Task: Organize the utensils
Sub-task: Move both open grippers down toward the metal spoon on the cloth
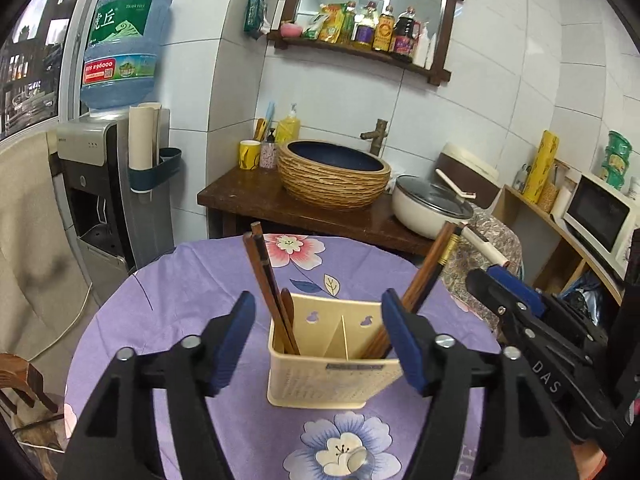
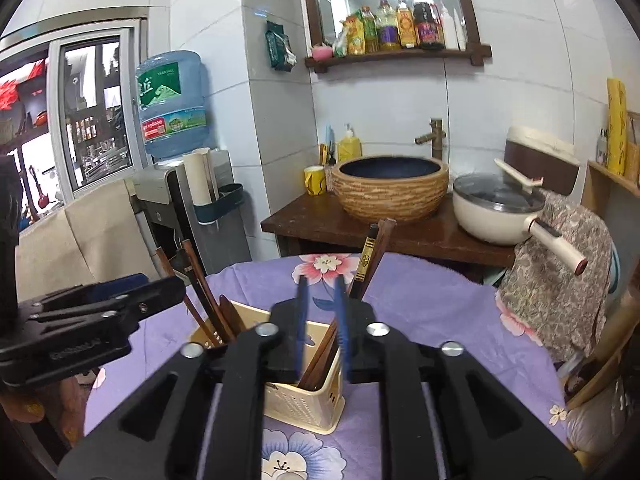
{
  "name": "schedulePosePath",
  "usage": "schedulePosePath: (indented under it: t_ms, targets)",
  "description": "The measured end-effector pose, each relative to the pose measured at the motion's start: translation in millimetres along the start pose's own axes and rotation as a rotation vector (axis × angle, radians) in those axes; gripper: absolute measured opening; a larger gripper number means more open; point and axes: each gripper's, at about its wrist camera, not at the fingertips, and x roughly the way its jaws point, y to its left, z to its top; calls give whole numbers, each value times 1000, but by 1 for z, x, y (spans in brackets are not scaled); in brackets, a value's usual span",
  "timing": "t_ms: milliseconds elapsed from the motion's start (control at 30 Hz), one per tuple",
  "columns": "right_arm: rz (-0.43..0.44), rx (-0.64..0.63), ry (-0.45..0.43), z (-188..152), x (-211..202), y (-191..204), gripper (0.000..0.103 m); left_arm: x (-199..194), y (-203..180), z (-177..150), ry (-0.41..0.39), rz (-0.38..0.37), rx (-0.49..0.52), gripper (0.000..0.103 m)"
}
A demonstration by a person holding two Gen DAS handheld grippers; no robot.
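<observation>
- A cream perforated plastic utensil holder [image 1: 334,364] with two compartments stands upright on the round table under a purple flowered cloth [image 1: 180,280], towards the table's near edge, with a blue-white printed flower just in front of it
- Its left compartment holds a pair of dark brown wooden chopsticks [image 1: 266,280] leaning towards the far left edge, plus a short brown wooden spoon-like handle [image 1: 287,304] beside them
- Its right compartment holds another bundle of brown wooden chopsticks [image 1: 430,268] leaning towards the far right edge; one has a gold-printed band
- The left gripper [image 1: 318,344], black with blue pads, has its jaws standing wide apart, one on either side of the holder, pressing nothing
- The right gripper [image 2: 320,328] has its blue pads narrowly apart over the holder's right compartment; the right-hand chopsticks rise behind the gap, and no pad can be seen pressing on them
- Beyond the table's far edge, a dark wooden counter [image 1: 240,196] carries a woven-look basin [image 1: 334,176] and a cream lidded pan [image 1: 430,206]
</observation>
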Motion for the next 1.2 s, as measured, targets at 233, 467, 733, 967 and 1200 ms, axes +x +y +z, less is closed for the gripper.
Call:
schedulePosePath:
  t_ms: [233, 467, 733, 967, 1200]
  targets:
    - [32, -4, 1, -29, -28, 2, 53, -22, 12, -39, 4, 12, 8, 83]
    - [43, -47, 91, -75, -37, 9, 60, -11, 27, -88, 116, -5, -16, 84]
    - [14, -34, 214, -131, -31, 9, 66, 0, 26, -135, 226, -25, 8, 84]
    - [-41, -7, 285, -159, -29, 3, 66, 4, 17, -167, 278, -62, 57, 83]
    - [-63, 20, 306, -173, -35, -7, 66, 9, 1, -190, 336, -93, 111, 74]
